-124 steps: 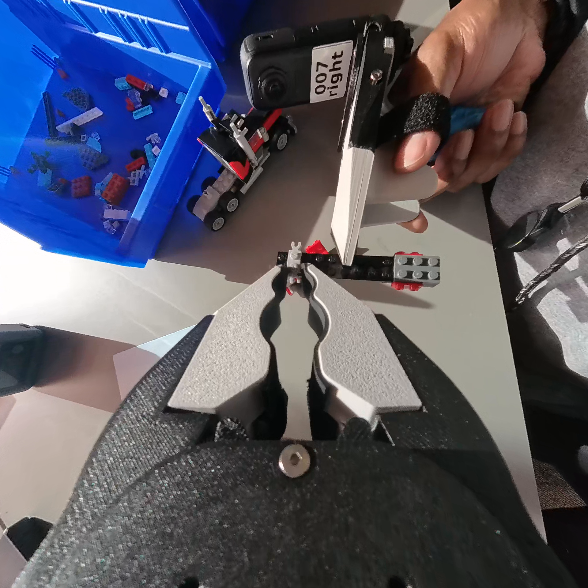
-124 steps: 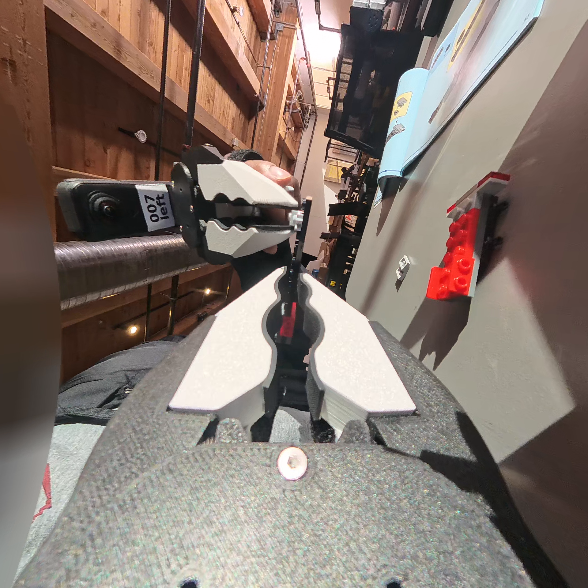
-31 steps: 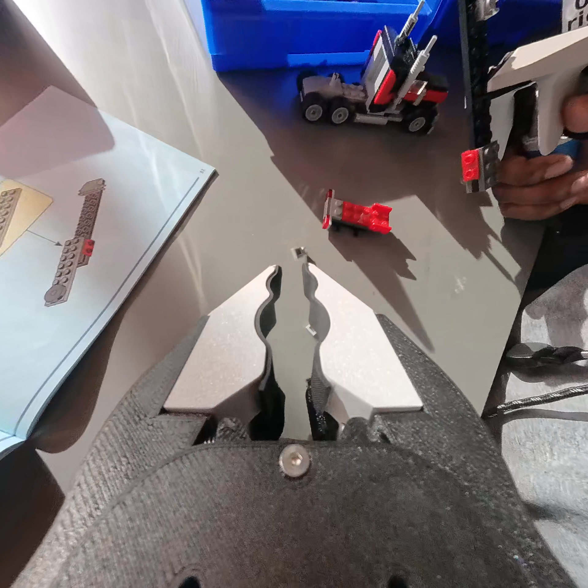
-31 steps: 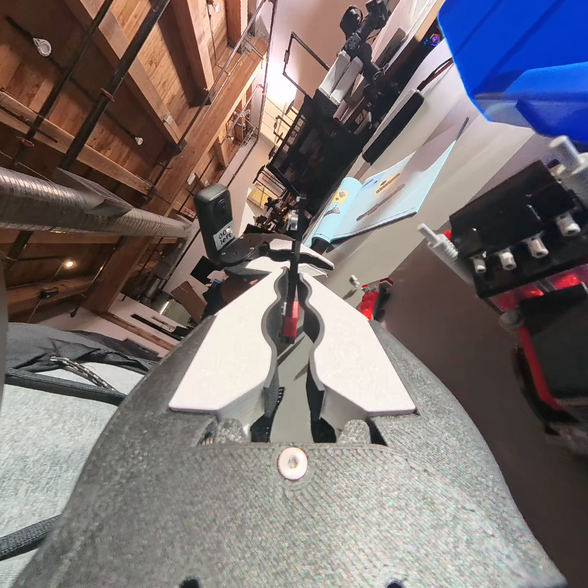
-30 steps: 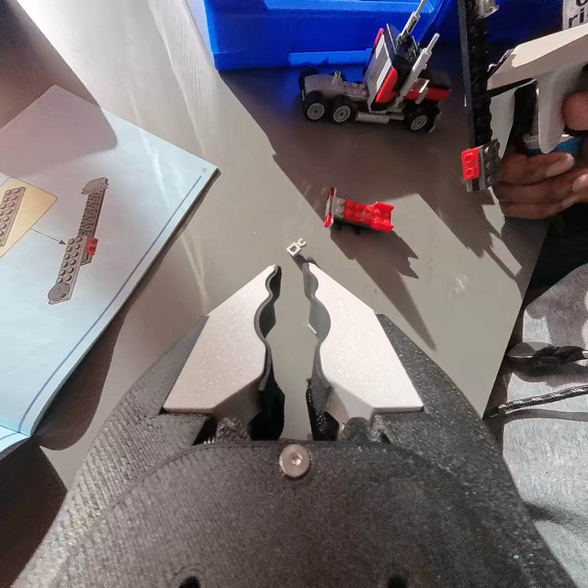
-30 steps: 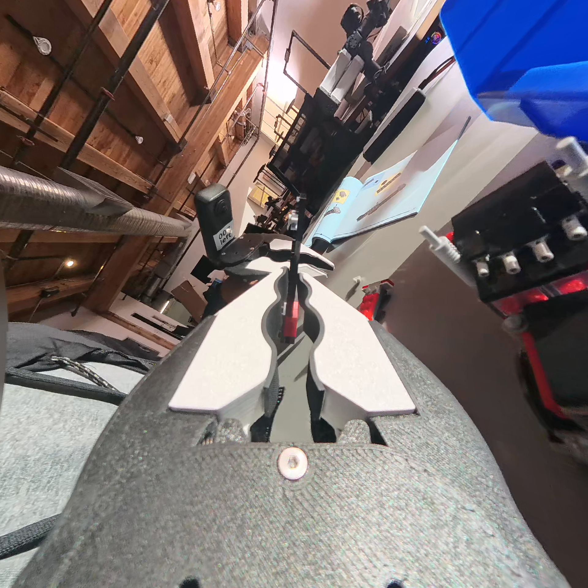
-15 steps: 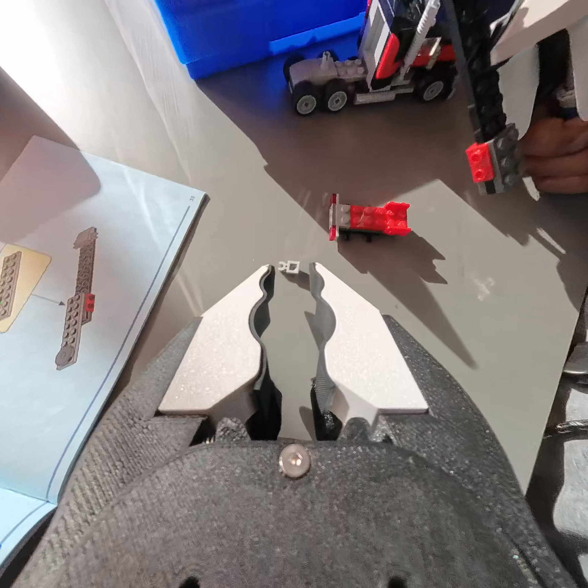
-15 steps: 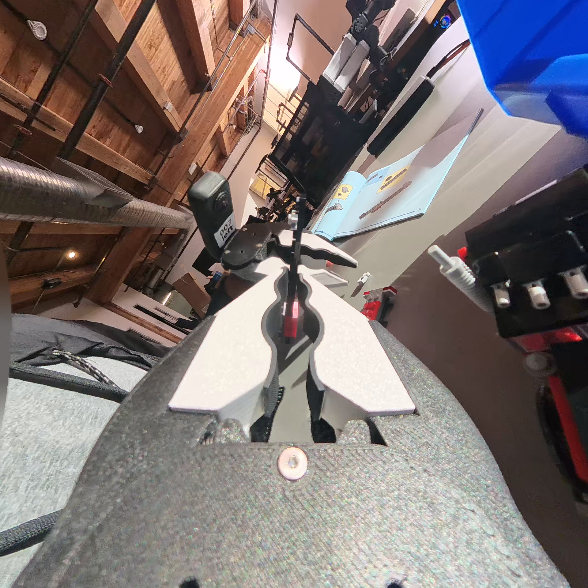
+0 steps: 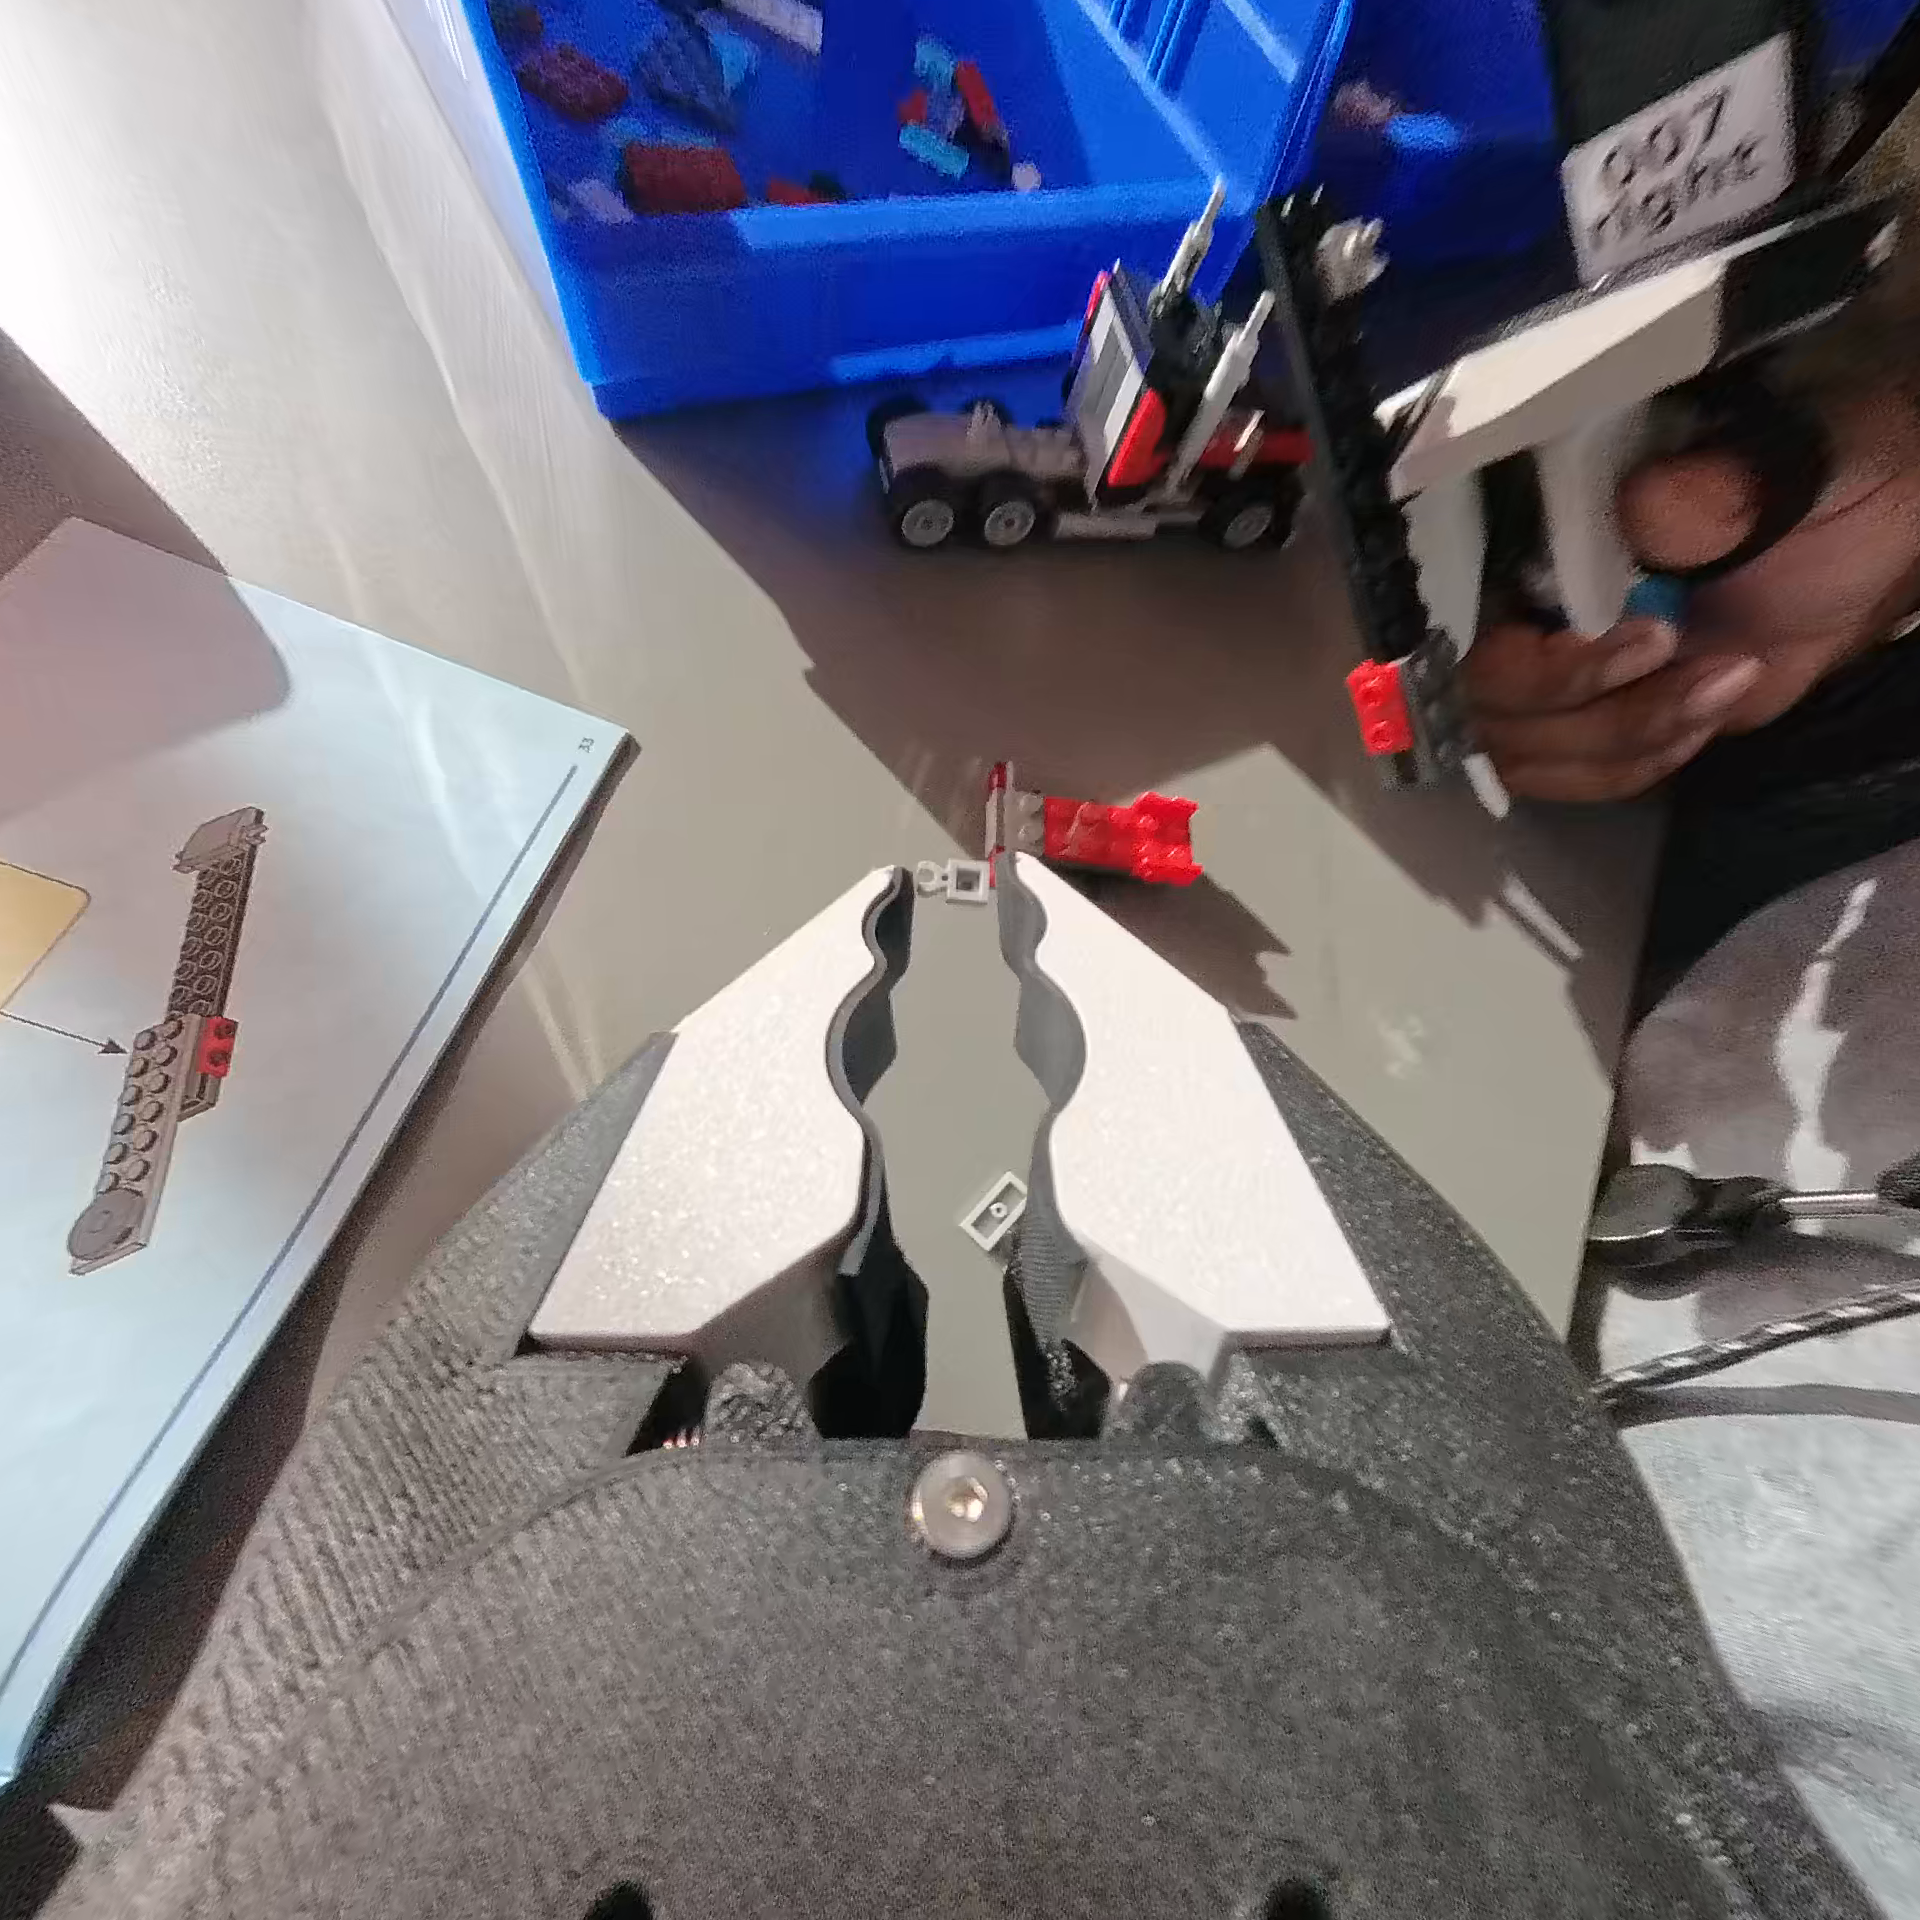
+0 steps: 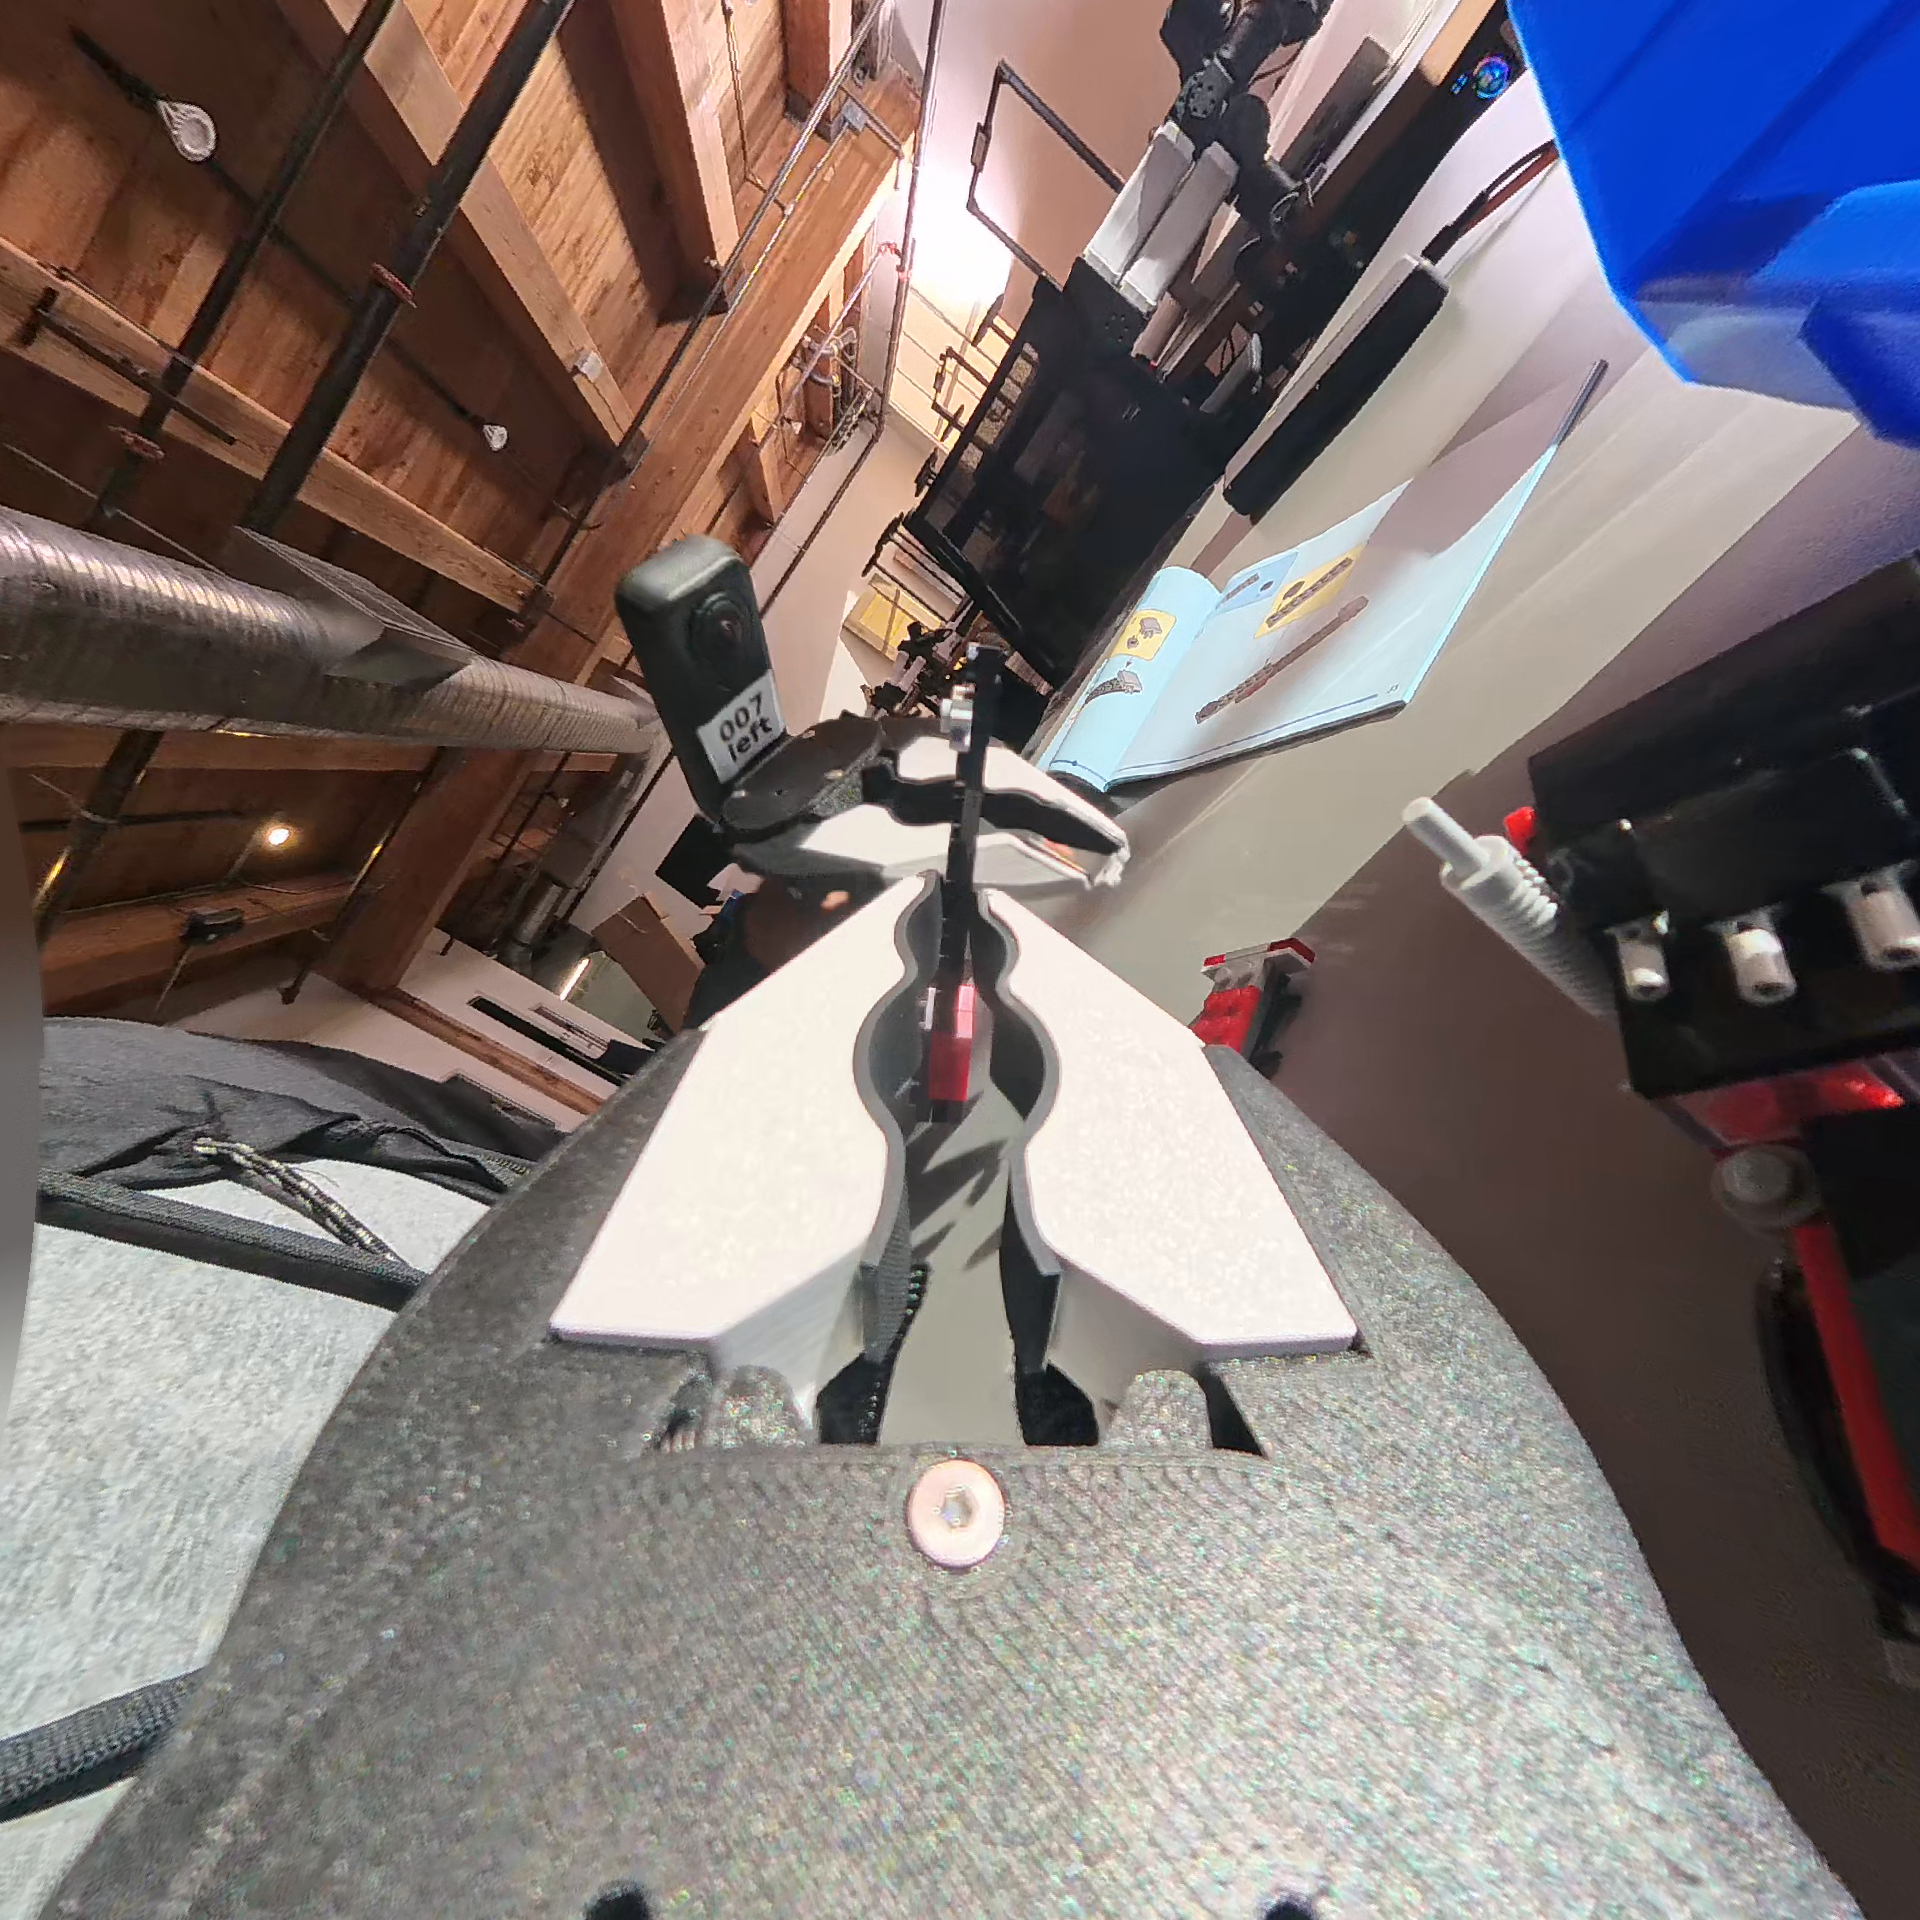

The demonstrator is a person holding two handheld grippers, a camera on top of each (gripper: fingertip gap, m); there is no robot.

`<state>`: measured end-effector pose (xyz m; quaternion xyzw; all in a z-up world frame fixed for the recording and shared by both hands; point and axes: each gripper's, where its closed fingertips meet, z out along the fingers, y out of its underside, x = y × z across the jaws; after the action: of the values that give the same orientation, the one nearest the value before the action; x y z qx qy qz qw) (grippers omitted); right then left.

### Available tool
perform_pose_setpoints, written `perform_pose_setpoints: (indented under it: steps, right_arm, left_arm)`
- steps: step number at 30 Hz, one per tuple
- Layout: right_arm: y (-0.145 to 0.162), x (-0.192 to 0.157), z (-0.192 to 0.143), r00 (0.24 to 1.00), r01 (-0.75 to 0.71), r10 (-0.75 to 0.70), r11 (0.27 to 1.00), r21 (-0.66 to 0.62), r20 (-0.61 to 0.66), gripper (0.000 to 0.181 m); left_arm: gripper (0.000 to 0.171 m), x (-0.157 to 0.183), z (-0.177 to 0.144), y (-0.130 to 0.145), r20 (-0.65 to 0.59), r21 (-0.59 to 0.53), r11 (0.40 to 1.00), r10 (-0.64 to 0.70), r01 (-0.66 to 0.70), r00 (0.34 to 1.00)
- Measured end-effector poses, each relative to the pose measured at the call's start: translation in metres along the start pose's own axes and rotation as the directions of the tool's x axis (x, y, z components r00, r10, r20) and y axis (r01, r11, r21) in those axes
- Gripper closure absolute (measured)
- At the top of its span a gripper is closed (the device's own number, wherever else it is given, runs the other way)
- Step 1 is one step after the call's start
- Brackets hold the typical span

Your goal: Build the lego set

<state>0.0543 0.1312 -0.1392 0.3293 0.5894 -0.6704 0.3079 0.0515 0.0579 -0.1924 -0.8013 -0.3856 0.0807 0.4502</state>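
The left gripper (image 9: 956, 883) hangs just above a grey table (image 9: 727, 665), its two fingers parted by a narrow gap with nothing held between them. A tiny grey clip piece (image 9: 964, 883) lies on the table right at the fingertips, in the gap. Picking it up looks like the step in hand. To do it well, the tips should straddle the piece squarely, drop until they nearly touch the table, then close slowly; so small a part could easily skid or flip away. A second small grey tile (image 9: 994, 1208) lies farther back between the fingers.

The right gripper (image 10: 956, 904) is closed on a long black strip (image 10: 966, 790), held upright, with a red brick (image 10: 951, 1049) at its lower end inside the jaws. In the left wrist view it is raised off to the right.

Just beyond the clip sits a small red build (image 9: 1107, 836). Farther back stands a finished black, red and grey truck (image 9: 1101, 457), beside a blue bin (image 9: 831, 229) of loose bricks. An open instruction booklet (image 9: 260, 987) lies at the left.

The room has wooden ceiling beams (image 10: 343, 312), a silver duct (image 10: 260, 665) and dark shelving (image 10: 1060, 468) in the distance.
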Motion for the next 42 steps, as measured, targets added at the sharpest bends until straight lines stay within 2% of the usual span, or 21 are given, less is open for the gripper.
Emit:
perform_pose_setpoints:
  steps: [4, 13, 19, 22, 25, 30, 35, 38, 42]
  right_arm:
    - [0.0, -0.001, 0.0, 1.0, 0.0, 0.0, 1.0, 0.0, 0.007, 0.176]
    - [-0.001, -0.002, -0.002, 1.0, -0.007, 0.007, 1.0, 0.009, 0.015, 0.176]
    - [-0.004, 0.001, -0.006, 1.0, -0.02, 0.02, 0.999, 0.029, 0.004, 0.176]
    - [-0.005, 0.003, -0.005, 1.0, -0.022, 0.023, 0.999, 0.028, -0.005, 0.176]
    - [-0.003, 0.006, -0.003, 0.999, -0.028, 0.029, 0.999, 0.014, -0.018, 0.176]
    - [-0.001, 0.009, 0.0, 0.999, -0.029, 0.029, 1.0, -0.004, -0.038, 0.176]
    - [-0.001, 0.009, 0.0, 0.999, -0.016, 0.016, 1.0, -0.002, -0.041, 0.176]
    - [0.0, 0.008, 0.001, 0.999, -0.014, 0.014, 1.0, -0.01, -0.037, 0.176]
    - [0.002, 0.006, 0.001, 0.999, -0.008, 0.007, 1.0, -0.017, -0.032, 0.176]
  left_arm:
    - [0.15, 0.0, -0.009, -0.005, -0.018, 0.043, 0.998, -0.036, 0.037, 0.999]
    - [0.145, 0.0, -0.013, 0.021, 0.033, -0.052, 0.999, 0.008, -0.007, 0.999]
    - [0.143, 0.019, -0.035, 0.039, 0.063, 0.029, 0.997, -0.077, 0.075, 0.995]
    - [0.143, 0.035, -0.042, 0.049, 0.017, 0.038, 0.996, -0.076, 0.076, 0.997]
    - [0.144, 0.062, -0.044, 0.067, -0.117, -0.013, 1.0, 0.0, -0.002, 0.993]
    - [0.146, 0.106, -0.039, 0.096, -0.306, -0.09, 0.975, 0.165, -0.201, 0.938]
    - [0.151, 0.123, -0.036, 0.104, -0.345, -0.076, 0.932, 0.31, -0.355, 0.886]
    - [0.152, 0.126, -0.033, 0.109, -0.364, -0.094, 0.907, 0.353, -0.411, 0.862]
    - [0.161, 0.125, -0.028, 0.11, -0.355, -0.114, 0.886, 0.387, -0.45, 0.851]
